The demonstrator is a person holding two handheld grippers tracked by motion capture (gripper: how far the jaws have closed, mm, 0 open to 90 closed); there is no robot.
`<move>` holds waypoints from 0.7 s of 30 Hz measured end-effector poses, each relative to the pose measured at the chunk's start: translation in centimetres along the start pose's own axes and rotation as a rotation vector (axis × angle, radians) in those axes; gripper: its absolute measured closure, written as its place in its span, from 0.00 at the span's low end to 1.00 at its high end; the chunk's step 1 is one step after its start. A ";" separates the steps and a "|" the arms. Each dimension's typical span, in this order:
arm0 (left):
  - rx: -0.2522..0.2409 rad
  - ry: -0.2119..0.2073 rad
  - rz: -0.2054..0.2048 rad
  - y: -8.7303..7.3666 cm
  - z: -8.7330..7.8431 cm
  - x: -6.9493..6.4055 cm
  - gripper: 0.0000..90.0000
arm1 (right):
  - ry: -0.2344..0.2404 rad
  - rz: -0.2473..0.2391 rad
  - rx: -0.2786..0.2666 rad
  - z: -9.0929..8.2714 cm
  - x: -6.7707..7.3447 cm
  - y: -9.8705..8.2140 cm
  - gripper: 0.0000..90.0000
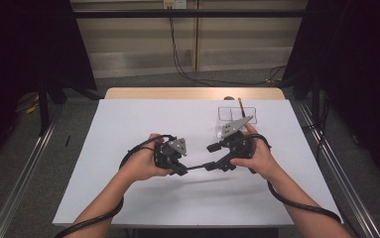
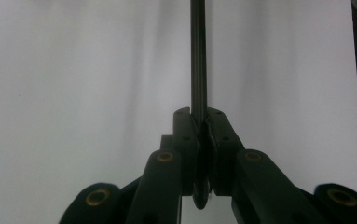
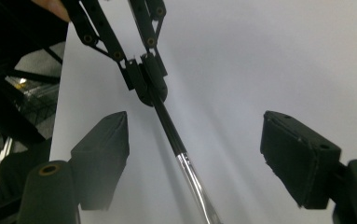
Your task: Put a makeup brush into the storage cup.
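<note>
I have the white table (image 1: 128, 198) in front of me, with a clear tray (image 1: 237, 114) at its far right holding a wooden-handled brush (image 1: 240, 106). Both my hands sit mid-table, turned toward each other. Between them, raised off the table, runs a thin black rod with a metal collar, probably a makeup brush (image 3: 178, 140).

The left gripper (image 2: 199, 121) is clamped tight on the black end of it. The right gripper (image 3: 195, 149) stands wide apart around the metal part, its pads clear of it.

Risk as I judge it: the brush hangs from one end only, so it may pivot or slip in the left grip if that wrist tilts. The right jaws could also knock it when pulling away.

Pose: left forearm angled inward, gripper pointing right; right hand cupped over its gripper, pointing left.
</note>
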State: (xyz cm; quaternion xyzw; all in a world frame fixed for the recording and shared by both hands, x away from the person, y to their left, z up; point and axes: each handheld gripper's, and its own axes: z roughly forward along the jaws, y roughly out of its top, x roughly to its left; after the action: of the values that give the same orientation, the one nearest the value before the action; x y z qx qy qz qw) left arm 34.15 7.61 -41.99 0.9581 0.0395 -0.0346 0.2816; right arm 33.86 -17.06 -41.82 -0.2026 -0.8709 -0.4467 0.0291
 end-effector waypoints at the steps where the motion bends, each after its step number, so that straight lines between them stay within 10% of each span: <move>1: -0.003 0.000 -0.004 -0.1 0.0 0.0 0.93 | 0.000 0.007 -0.018 -0.1 0.0 -0.1 0.26; 21: -0.066 0.004 -0.057 -1.2 -0.3 0.1 0.93 | -0.067 0.039 -0.290 -0.3 0.3 -1.0 0.17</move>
State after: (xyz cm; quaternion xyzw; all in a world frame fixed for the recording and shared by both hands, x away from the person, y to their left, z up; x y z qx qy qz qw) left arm 34.13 8.75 -42.39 0.9469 0.0686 -0.0395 0.3118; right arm 33.13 -17.69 -42.32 -0.2361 -0.7936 -0.5603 -0.0209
